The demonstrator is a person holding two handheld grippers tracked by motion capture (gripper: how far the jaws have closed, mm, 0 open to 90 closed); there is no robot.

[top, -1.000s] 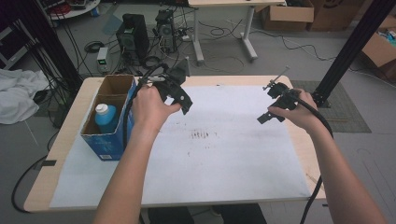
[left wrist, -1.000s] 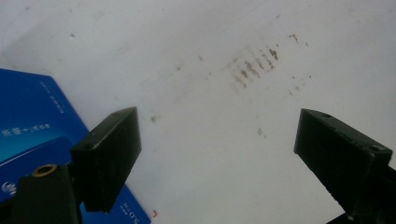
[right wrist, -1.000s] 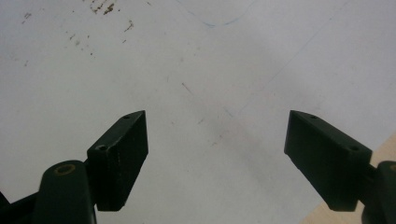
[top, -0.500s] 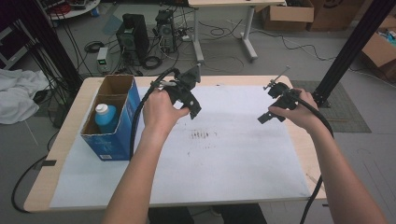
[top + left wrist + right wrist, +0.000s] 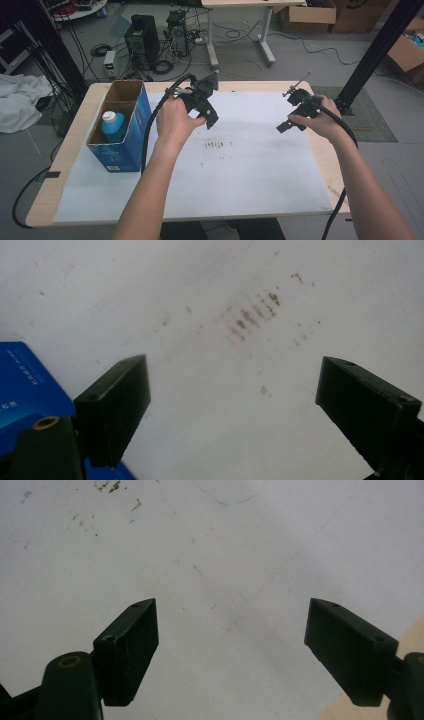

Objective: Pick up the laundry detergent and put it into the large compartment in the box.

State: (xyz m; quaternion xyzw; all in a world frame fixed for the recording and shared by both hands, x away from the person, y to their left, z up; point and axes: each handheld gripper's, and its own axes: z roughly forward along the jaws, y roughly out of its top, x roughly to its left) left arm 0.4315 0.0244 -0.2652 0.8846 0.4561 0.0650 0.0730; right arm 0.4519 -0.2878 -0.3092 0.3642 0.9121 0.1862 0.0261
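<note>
A person holds a black gripper in each hand over a table covered with a white paper sheet (image 5: 240, 170). My left gripper (image 5: 211, 119) hangs above the sheet's middle left, a little right of an open blue box (image 5: 125, 145). Its jaws (image 5: 232, 367) stand open with nothing between them, over bare paper and a patch of brown smudges (image 5: 250, 315). A corner of the blue box (image 5: 25, 385) shows at that view's left edge. My right gripper (image 5: 286, 125) is held over the sheet's right side, also open (image 5: 232, 610) and empty.
The blue box stands near the table's left edge with a blue bottle with a white cap (image 5: 112, 124) in it. The wooden table edge (image 5: 417, 630) lies close to the right gripper. Computers, cables and desk legs stand on the floor beyond the table.
The left hand has moved right, away from the blue box, and slightly down towards the sheet. The right hand has kept still.
</note>
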